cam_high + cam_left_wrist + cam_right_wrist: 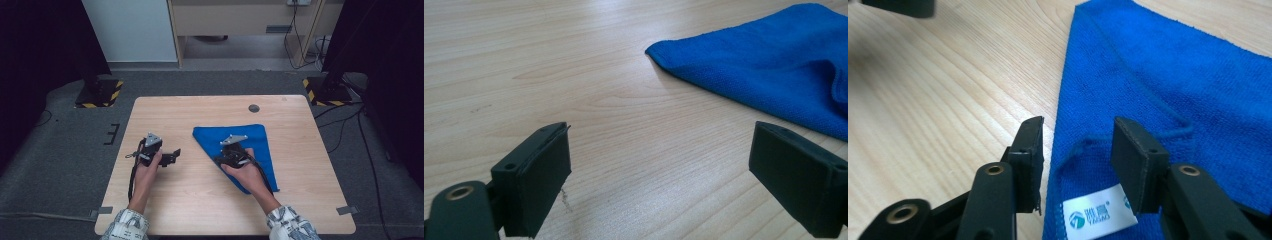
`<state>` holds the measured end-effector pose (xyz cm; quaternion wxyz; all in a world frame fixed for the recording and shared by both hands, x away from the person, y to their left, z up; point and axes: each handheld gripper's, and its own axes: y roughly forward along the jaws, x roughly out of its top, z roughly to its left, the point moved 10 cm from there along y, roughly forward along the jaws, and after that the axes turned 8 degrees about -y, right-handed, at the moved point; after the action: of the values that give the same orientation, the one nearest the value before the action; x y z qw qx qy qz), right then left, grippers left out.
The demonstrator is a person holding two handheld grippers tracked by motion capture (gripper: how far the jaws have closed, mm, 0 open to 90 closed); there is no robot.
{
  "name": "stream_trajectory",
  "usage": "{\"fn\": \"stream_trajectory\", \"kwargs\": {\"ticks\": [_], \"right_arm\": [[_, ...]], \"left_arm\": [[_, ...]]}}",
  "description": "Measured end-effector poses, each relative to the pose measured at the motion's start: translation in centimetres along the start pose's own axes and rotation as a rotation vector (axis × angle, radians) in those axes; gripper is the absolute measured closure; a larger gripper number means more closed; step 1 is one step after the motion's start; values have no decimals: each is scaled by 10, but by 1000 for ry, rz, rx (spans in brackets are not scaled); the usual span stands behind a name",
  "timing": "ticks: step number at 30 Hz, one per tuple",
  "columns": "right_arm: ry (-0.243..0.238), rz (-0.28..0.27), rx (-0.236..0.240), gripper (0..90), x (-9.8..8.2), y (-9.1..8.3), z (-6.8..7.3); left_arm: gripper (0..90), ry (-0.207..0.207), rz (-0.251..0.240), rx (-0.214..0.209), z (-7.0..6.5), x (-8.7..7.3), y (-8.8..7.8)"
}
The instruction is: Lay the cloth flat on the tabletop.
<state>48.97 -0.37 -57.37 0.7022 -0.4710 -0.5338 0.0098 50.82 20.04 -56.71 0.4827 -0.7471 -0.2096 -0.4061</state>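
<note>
The right gripper (1077, 150) hangs with jaws apart, nothing pinched, over the folded blue microfibre cloth (257, 137) with its white label (1098, 214), lying flat right of centre on the pale wooden table (165, 112). The left gripper (659, 165) gapes wide over bare wood beside the cloth's left edge.

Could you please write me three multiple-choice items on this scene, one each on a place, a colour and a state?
1. Where does the right gripper hover?
A. over the folded cloth
B. over the bare far left corner
C. off the table

2. What colour is the cloth?
A. red
B. blue
C. white

3. How do the left gripper's jaws stand?
A. shut on the cloth
B. shut on nothing
C. open, over bare wood

Answers: 1 A, the high view shows it above the cloth's left edge. 2 B, all views show blue fabric. 3 C, the left gripper view shows a wide gap with table between.
</note>
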Motion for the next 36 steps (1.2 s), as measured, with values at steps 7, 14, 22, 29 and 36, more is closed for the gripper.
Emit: {"fn": "stream_trajectory", "kwargs": {"ticks": [7,14,22,29,36], "right_arm": [[-14,31,-9,796,-1,9,1],[-30,16,28,890,4,3,13],[-83,-8,132,891,13,-1,65],[-165,-6,236,891,15,6,125],[-191,4,280,891,11,15,154]], "left_arm": [[90,-10,-9,3,3,2,-2],[90,-16,-15,5,6,3,-3],[90,-43,-32,16,18,6,-10],[90,-73,-38,24,29,6,-14],[90,-79,-42,26,33,6,-16]]}}
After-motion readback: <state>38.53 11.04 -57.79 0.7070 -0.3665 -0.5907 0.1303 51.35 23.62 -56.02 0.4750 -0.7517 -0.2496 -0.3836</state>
